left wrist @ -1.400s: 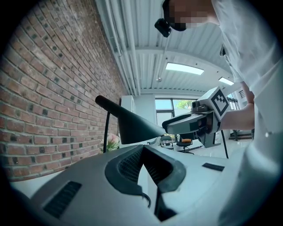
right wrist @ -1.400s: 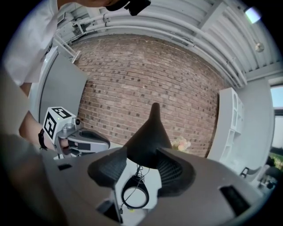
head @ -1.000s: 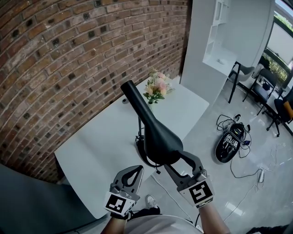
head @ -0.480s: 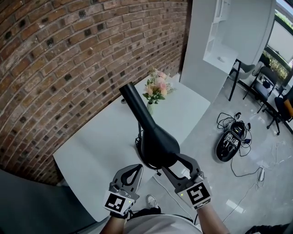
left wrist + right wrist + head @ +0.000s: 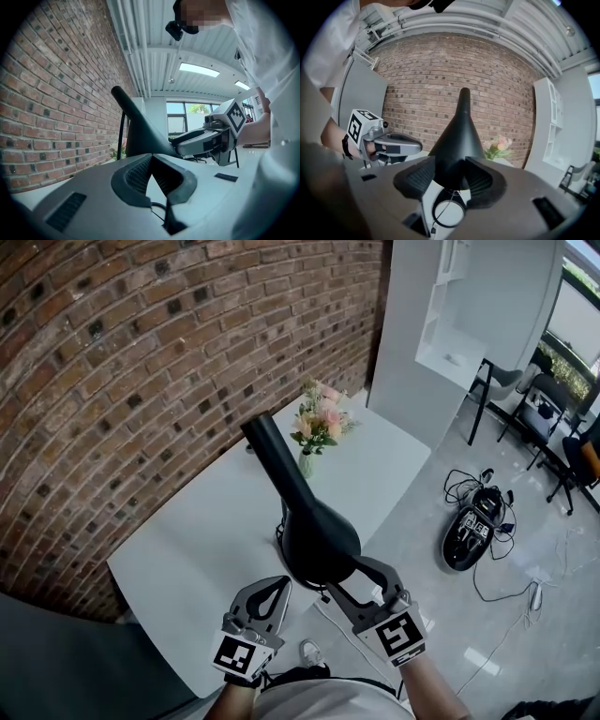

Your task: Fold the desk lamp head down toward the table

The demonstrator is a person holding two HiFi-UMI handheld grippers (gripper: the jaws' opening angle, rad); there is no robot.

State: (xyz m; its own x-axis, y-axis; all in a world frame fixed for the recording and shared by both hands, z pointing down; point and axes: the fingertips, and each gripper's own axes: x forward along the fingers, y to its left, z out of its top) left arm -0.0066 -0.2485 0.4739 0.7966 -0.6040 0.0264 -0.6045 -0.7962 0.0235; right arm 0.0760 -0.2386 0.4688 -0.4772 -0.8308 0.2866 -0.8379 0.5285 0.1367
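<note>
Pinching the fat end of the black lamp head (image 5: 309, 521) between the jaws of the right gripper (image 5: 354, 570), up over the white table (image 5: 187, 549) by the brick wall (image 5: 112, 381). Looks like a smooth cone, thin tip slanting up toward the wall. Holding the left gripper (image 5: 278, 587) close beside, jaws pressed together on nothing.

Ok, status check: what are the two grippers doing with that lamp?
Right gripper shut on lamp head. Left gripper shut, empty. Flowers stand beyond it.
</note>
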